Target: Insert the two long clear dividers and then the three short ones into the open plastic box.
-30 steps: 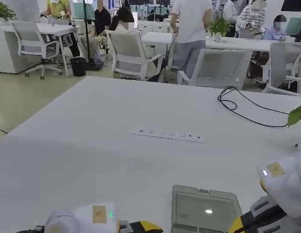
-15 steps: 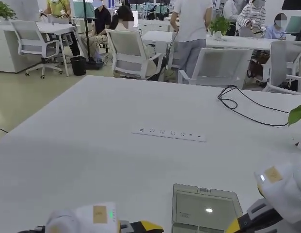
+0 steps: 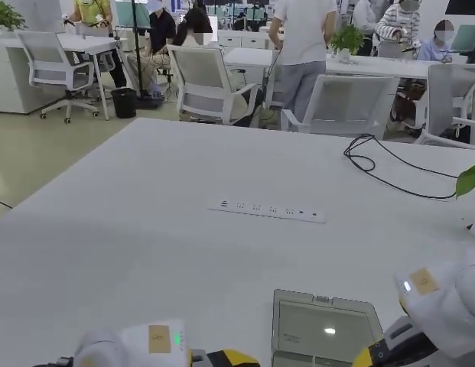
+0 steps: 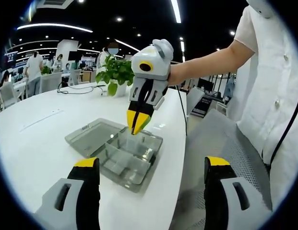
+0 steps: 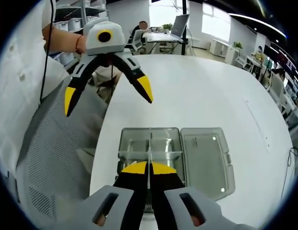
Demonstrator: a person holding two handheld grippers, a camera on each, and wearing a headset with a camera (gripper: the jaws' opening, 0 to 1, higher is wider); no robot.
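The open plastic box [image 5: 124, 149] lay on the white table [image 5: 201, 81], near the edge on the person's side and directly under the right gripper [image 5: 149, 166]. Its lid [image 5: 206, 158] was swung out flat on the table beside the base, joined to it along one side.

The right gripper's fingers were pressed together with their yellow tips meeting. In the left gripper view they pointed down at the middle of the box, with the tips at about rim height. A thin clear edge ran out from between the tips. This was a clear divider [image 5: 149, 141] standing on edge inside the base. Whether the fingers actually pinched it or only sat over it could not be told.

The divider's long axis ran straight ahead of the right gripper's fingers, parallel to the side where the lid joined. A second clear strip [image 5: 163, 152] crossed it at a right angle, so the base was split into compartments.

The left gripper [image 5: 108, 96] was held in the air beyond the far end of the box, apart from it. Its fingers were spread wide and held nothing. In its own view the box lay ahead, between the two fingers and beyond their tips.

In the head view the lid showed at the bottom edge. A power strip [image 3: 266, 212] lay farther across the table, and a black cable [image 3: 379, 170] curled beyond it.
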